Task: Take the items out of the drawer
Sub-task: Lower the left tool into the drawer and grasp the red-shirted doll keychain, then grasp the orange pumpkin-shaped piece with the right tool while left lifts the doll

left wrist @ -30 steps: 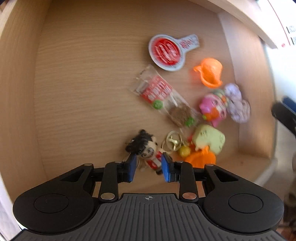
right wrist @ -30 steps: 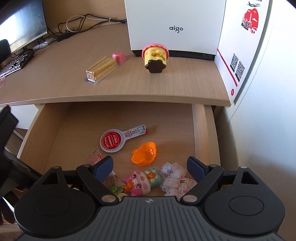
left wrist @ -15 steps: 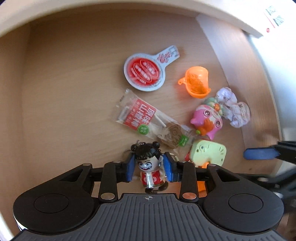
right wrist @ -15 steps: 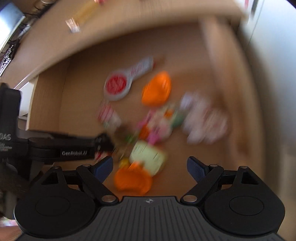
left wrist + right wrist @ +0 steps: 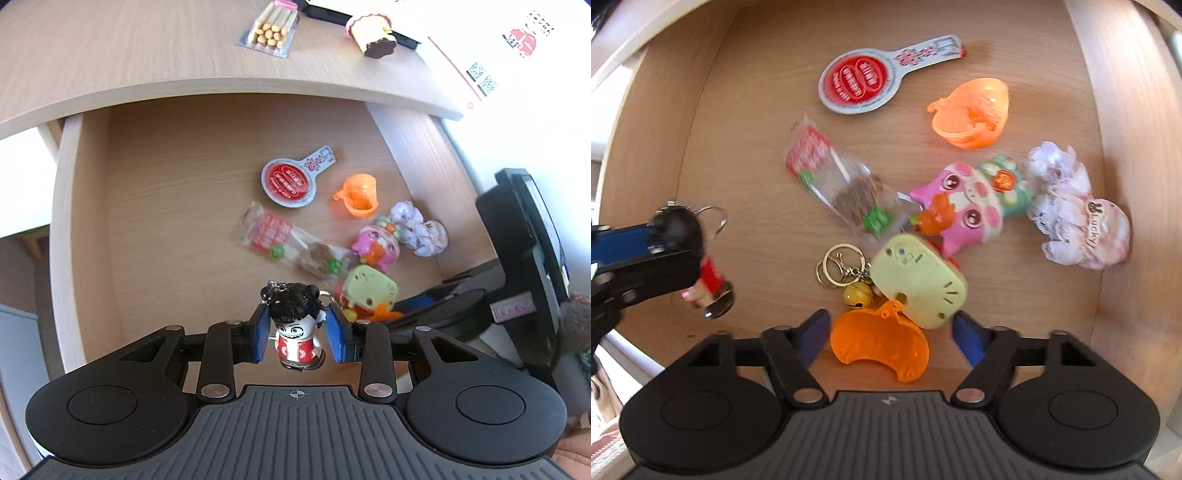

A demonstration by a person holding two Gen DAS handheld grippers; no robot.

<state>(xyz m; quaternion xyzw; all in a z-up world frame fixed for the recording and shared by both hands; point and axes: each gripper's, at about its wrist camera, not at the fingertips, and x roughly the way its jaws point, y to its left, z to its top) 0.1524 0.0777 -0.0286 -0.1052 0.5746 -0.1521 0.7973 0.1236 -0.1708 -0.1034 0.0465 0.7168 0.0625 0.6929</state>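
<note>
My left gripper (image 5: 297, 338) is shut on a small doll keychain (image 5: 295, 325) with black hair and a red dress, held above the open wooden drawer (image 5: 62, 221). In the right wrist view that gripper (image 5: 639, 254) and the doll (image 5: 709, 277) hang at the left. My right gripper (image 5: 890, 334) points down into the drawer with its jaws closing. An orange crescent piece (image 5: 879, 347) and the corner of a pale green toy (image 5: 916, 280) lie between its fingers, and the pads do not press on them.
On the drawer floor lie a red round paddle pack (image 5: 857, 81), an orange cup (image 5: 971, 110), a snack packet (image 5: 842, 184), a pink cat toy (image 5: 967, 206), a lace scrunchie (image 5: 1071, 214) and key rings with a bell (image 5: 846, 273). A biscuit pack (image 5: 269, 29) and cupcake toy (image 5: 373, 33) sit on the desktop.
My left gripper closed on the doll and lifted it out of the drawer. My right gripper tipped down into the drawer over the orange piece, and its jaws narrowed.
</note>
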